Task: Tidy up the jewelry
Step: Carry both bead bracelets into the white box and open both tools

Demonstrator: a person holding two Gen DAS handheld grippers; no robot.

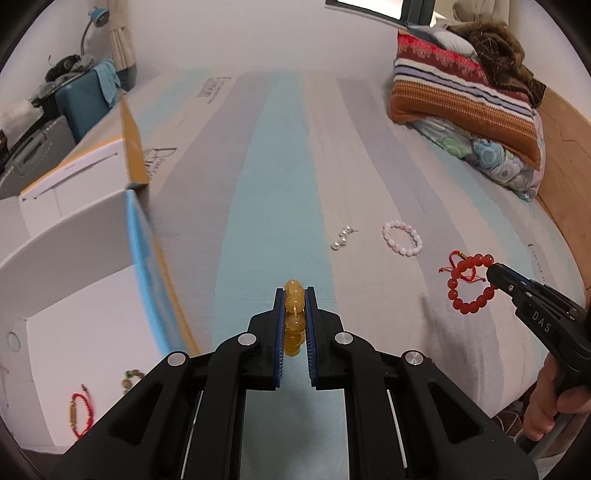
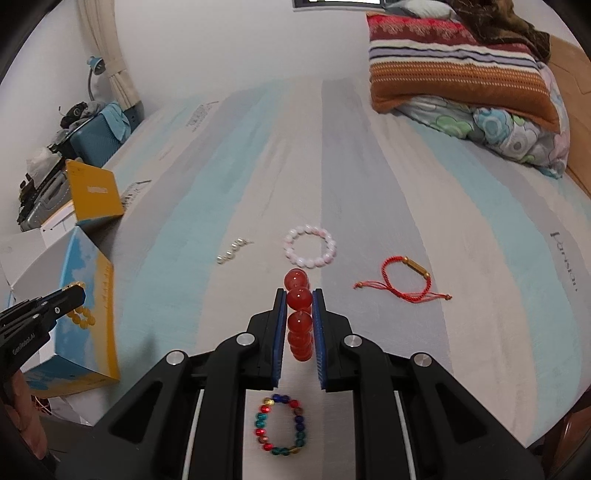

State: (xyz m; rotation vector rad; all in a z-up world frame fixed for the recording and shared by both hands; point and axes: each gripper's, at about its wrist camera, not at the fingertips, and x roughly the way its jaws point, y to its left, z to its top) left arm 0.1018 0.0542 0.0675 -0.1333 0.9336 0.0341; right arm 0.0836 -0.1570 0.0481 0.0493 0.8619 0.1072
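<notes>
A striped bedsheet (image 2: 258, 177) in blue, grey and cream bands extends ahead of the claw. Folded blankets (image 1: 465, 92) and a floral quilt (image 2: 509, 133) are stacked ahead and to the right. A teal suitcase (image 1: 88, 99) and a desk lamp (image 1: 96, 18) stand far ahead, left.

Right gripper (image 2: 299, 295) clamped on red bead bracelet (image 2: 298, 314) above striped bedsheet (image 2: 461, 229). Ahead: pink bracelet (image 2: 310, 246), pearl strand (image 2: 231, 251), red cord bracelet (image 2: 404, 280). Below: multicolored bracelet (image 2: 282, 424). Left gripper (image 2: 75, 295) gripping yellow bracelet (image 2: 82, 318) beside open box (image 2: 88, 295).
</notes>
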